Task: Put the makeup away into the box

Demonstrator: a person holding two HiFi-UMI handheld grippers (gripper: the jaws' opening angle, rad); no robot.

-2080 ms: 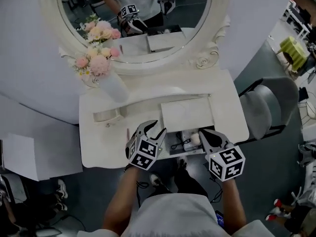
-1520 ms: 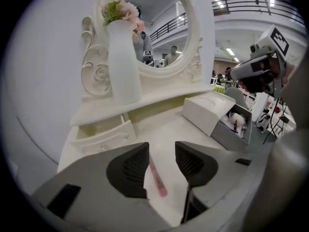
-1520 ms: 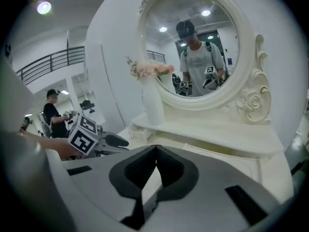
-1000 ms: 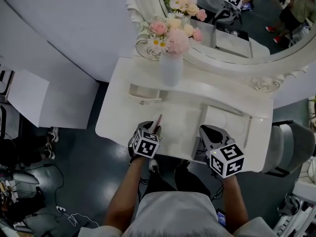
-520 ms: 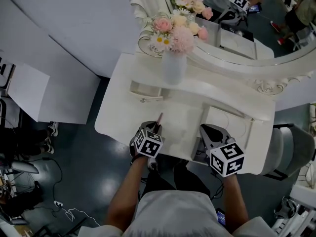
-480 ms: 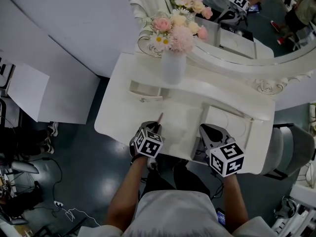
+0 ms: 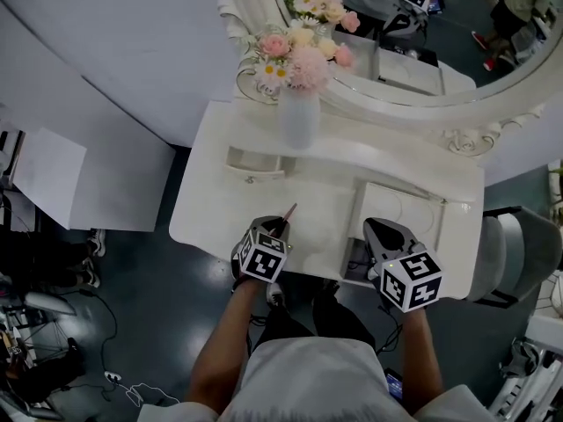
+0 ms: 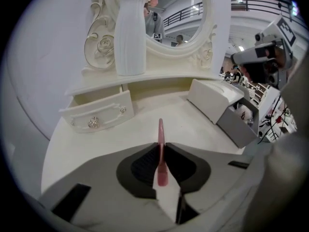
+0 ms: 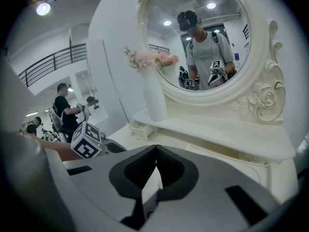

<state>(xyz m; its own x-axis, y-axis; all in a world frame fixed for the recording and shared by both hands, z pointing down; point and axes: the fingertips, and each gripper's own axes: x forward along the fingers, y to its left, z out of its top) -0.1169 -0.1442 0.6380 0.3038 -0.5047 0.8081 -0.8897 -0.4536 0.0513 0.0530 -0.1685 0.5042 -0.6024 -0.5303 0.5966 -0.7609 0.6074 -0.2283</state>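
Note:
A slim pink makeup stick [image 7: 288, 213] lies along the white dressing table [image 7: 211, 209] near its front edge. My left gripper [image 7: 276, 227] has just been closing on the stick [image 8: 160, 149], and its pads now pinch the stick's near end while the tip points toward the mirror. The box [image 7: 356, 258] stands open to the right with its white lid [image 7: 400, 214] tipped back; it shows in the left gripper view as a grey box [image 8: 239, 124] with small items inside. My right gripper [image 7: 384, 232] hovers at the box's front, its jaws [image 9: 156, 149] shut with nothing between them.
A white vase of pink flowers [image 7: 297, 117] stands at the back by the oval mirror [image 7: 422, 51]. A small drawer [image 7: 251, 163] is pulled out on the rear shelf. A grey chair [image 7: 519, 253] sits right of the table. The floor drops off just behind both grippers.
Two seconds ago both grippers were at the box; the left one has since gone left to the pink stick. Over the last second both grippers kept their places and the head view shifted slightly.

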